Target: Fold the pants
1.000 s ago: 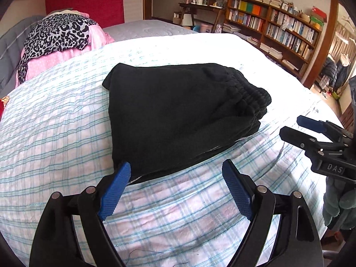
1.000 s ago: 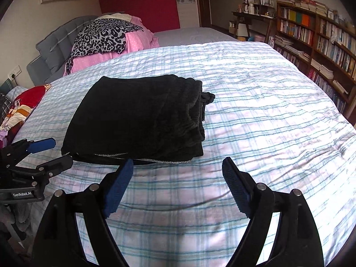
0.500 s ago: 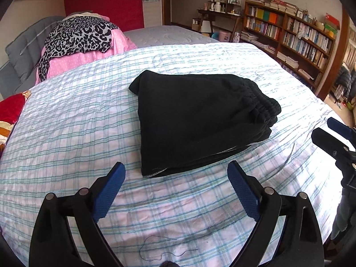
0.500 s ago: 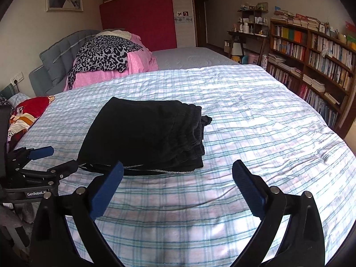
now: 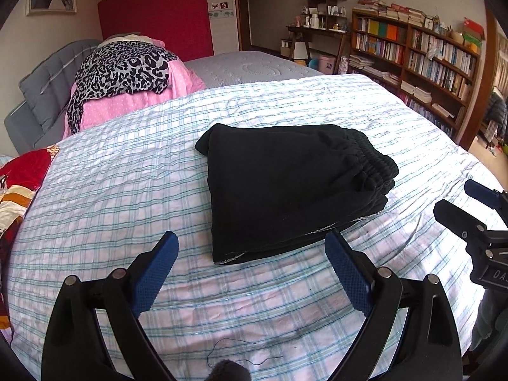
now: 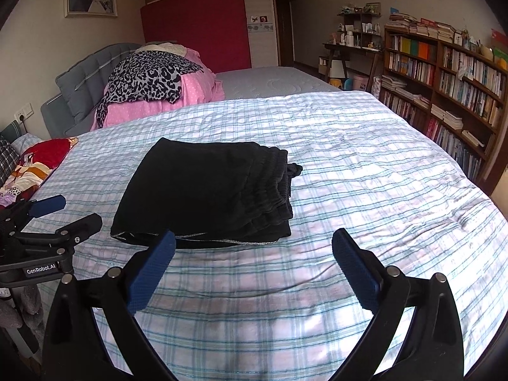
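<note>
Both tongs, your left gripper [image 5: 250, 273] and right gripper [image 6: 254, 270], stand spread and empty. Just beyond them the folded black pants [image 5: 285, 190] lie flat mid-bedspread [image 5: 127, 206]. Judged done: lift away cleanly so no fingertip snags their near edge.

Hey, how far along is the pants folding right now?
Done: the black pants lie in a compact folded stack on the plaid bedspread, waistband at one end. In hand: nothing; the left tongs and right tongs are open and clear of the fabric. Left: apparently nothing, perhaps tidying the edges.
</note>
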Demonstrator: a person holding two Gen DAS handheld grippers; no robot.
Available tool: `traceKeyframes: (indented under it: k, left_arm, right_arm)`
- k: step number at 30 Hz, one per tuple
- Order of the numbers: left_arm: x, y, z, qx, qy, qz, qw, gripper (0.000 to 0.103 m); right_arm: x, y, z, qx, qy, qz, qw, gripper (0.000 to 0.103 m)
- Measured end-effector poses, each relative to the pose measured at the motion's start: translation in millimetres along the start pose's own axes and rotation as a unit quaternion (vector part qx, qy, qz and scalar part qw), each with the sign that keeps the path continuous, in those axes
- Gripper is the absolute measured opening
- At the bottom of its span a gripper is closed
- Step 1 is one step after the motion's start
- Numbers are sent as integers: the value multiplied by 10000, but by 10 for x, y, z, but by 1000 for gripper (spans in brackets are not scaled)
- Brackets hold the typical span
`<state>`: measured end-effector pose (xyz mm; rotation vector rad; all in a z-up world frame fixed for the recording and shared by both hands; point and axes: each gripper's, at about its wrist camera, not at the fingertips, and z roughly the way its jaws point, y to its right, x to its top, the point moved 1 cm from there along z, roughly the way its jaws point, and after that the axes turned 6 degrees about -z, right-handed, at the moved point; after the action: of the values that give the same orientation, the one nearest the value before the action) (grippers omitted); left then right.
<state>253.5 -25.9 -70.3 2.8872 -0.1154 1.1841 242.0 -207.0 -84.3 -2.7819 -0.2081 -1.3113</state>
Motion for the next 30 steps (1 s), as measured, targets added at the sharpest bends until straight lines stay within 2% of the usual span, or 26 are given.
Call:
traceKeyframes:
  k: [2, 11, 30]
  left_arm:
    - [-4, 18, 14, 61, -11, 31, 10000, 96]
    - [9, 52, 10, 36, 26, 68, 10000, 96]
    - [6, 191, -57, -47, 181, 312, 9993, 96]
  right_arm:
    - [-6, -14, 4, -35, -9, -48, 10000, 100]
    - [1, -110, 7, -118, 72, -269, 9995, 100]
    - [-2, -109, -4, -218, 151, -255, 9993, 100]
